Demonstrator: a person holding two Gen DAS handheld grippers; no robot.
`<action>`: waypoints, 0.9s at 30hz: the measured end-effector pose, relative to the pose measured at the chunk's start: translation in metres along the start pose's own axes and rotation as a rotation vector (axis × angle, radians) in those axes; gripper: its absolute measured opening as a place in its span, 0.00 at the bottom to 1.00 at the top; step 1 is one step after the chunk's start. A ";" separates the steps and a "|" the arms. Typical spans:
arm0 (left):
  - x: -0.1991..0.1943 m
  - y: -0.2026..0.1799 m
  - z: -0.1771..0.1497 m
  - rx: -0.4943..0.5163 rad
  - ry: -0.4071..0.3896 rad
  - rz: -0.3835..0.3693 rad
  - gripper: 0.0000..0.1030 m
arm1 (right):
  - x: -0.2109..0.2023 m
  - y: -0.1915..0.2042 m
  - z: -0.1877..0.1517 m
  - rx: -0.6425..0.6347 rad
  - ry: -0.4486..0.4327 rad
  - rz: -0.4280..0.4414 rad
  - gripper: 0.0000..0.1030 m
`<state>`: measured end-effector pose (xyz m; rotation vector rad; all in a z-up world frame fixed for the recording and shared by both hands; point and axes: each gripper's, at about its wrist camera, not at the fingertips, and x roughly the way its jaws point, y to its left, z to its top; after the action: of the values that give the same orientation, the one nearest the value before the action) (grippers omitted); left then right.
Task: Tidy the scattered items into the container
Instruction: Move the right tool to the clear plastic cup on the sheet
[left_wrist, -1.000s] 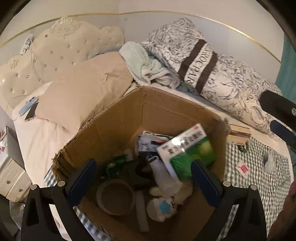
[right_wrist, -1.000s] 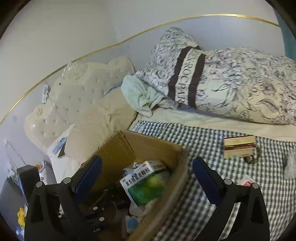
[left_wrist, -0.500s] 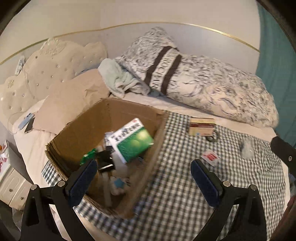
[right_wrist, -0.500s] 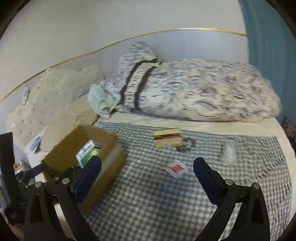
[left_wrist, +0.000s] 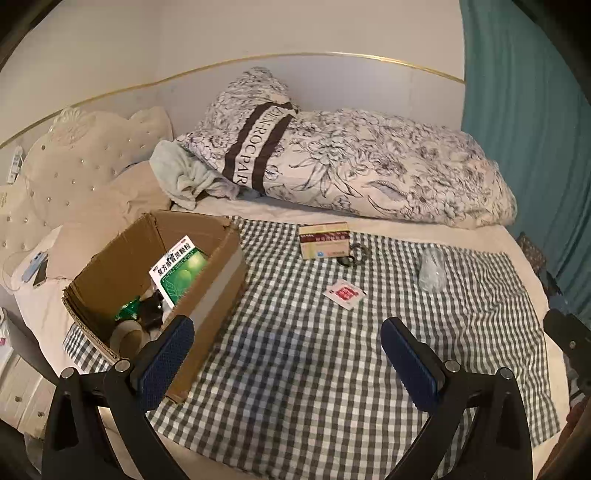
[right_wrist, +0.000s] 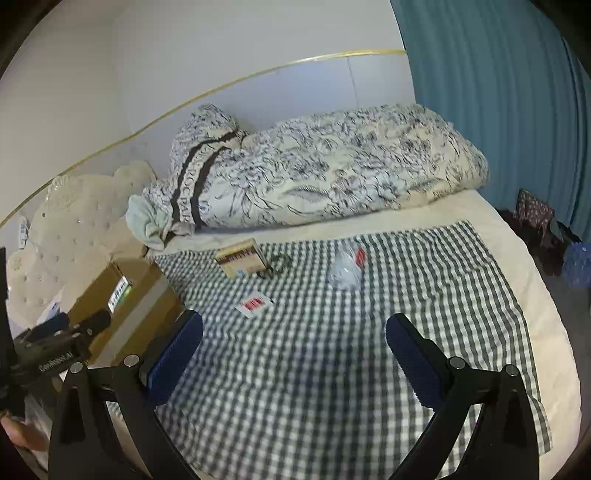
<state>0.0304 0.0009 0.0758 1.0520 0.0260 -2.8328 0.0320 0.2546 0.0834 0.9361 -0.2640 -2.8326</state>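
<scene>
An open cardboard box (left_wrist: 218, 273) stands at the left of a checked cloth (left_wrist: 295, 362) on the bed; a green and white carton (left_wrist: 179, 269) and other items lie inside. On the cloth lie a tan and red flat box (left_wrist: 324, 240), dark rings (left_wrist: 352, 255), a red and white sachet (left_wrist: 344, 293) and a clear plastic bag (left_wrist: 431, 271). My left gripper (left_wrist: 287, 345) is open and empty above the cloth, right of the box. My right gripper (right_wrist: 294, 341) is open and empty; ahead of it are the sachet (right_wrist: 254, 303), bag (right_wrist: 345, 269) and flat box (right_wrist: 242, 257).
A rolled floral duvet (left_wrist: 351, 170) and a pale green towel (left_wrist: 181, 177) lie at the far side of the bed. A tufted headboard (left_wrist: 74, 162) and phones (left_wrist: 35, 266) are at the left. A teal curtain (right_wrist: 498, 110) hangs at the right.
Both grippers have pulled back and swung right, away from above the box. The box, close under the left gripper before, now sits at the left, and the scattered items are in view.
</scene>
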 end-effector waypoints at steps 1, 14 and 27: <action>-0.001 -0.001 -0.001 0.007 0.001 0.005 1.00 | 0.001 -0.005 -0.002 0.000 0.004 -0.001 0.97; 0.043 0.008 -0.019 0.064 0.048 -0.032 1.00 | 0.039 -0.017 0.004 0.048 0.004 -0.062 0.97; 0.193 -0.038 -0.007 0.106 0.159 -0.195 1.00 | 0.160 -0.020 0.021 0.067 0.129 -0.167 0.97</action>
<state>-0.1141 0.0183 -0.0561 1.3669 -0.0072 -2.9410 -0.1102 0.2459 0.0038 1.2024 -0.2797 -2.9115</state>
